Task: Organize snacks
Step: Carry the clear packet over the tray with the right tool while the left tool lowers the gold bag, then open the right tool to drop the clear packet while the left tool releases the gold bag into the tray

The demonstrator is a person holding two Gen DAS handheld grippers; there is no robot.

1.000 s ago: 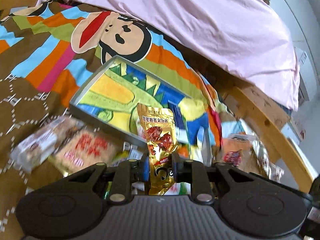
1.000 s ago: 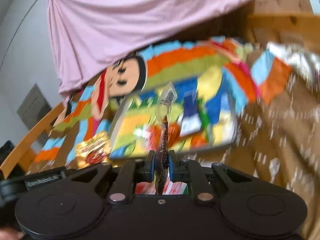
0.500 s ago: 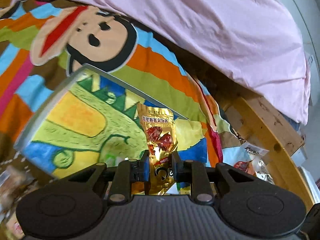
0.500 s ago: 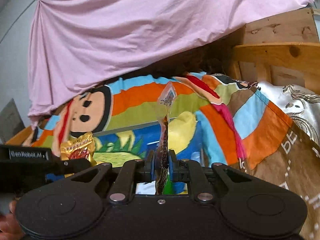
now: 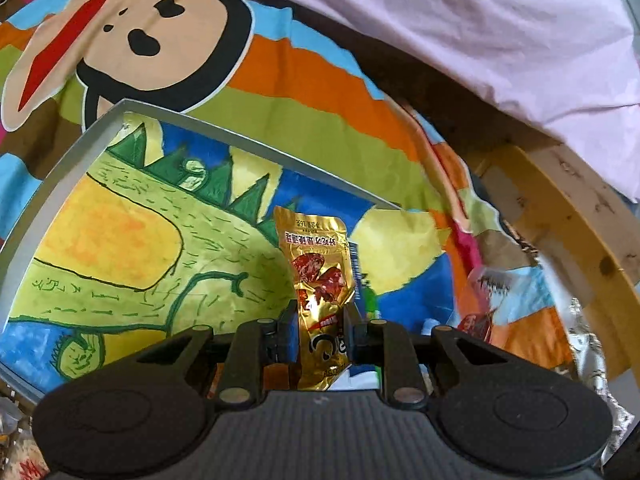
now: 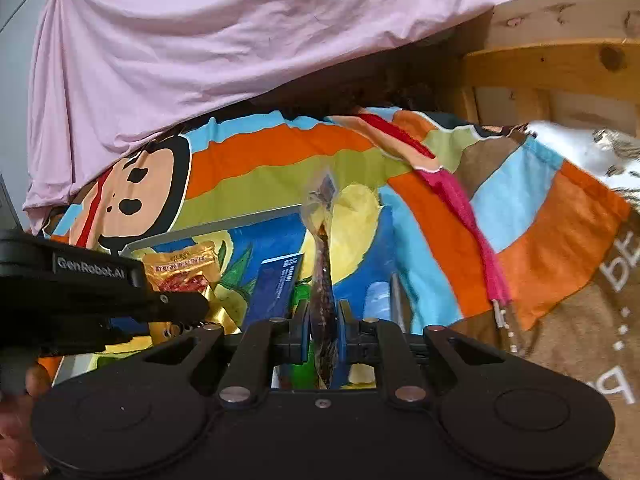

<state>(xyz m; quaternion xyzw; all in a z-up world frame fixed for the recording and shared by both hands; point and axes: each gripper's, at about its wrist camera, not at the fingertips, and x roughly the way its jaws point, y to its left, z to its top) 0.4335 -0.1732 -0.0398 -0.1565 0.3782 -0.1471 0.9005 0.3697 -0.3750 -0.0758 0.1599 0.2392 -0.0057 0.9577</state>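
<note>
My left gripper [image 5: 322, 316] is shut on a gold snack packet [image 5: 318, 276] with red fruit printed on it, held upright over a grey-rimmed tray [image 5: 52, 184] with a painted green and yellow dinosaur bottom. My right gripper [image 6: 324, 322] is shut on a thin clear packet with a dark snack [image 6: 323, 264], seen edge-on, over the same tray [image 6: 224, 222]. The left gripper [image 6: 120, 296] and its gold packet [image 6: 184, 268] show at the left of the right wrist view. A blue packet [image 6: 276, 284] lies in the tray.
The tray lies on a striped cartoon-monkey blanket [image 5: 280, 92] on a bed. A pink sheet [image 6: 200, 40] hangs behind. A wooden bed frame [image 5: 560, 208] runs along the right. A clear snack packet [image 5: 480, 300] lies right of the tray; more snacks [image 5: 16, 456] lie at bottom left.
Both grippers have moved forward over the tray with their packets still held. The loose snacks at the left have slid almost out of the left wrist view.
</note>
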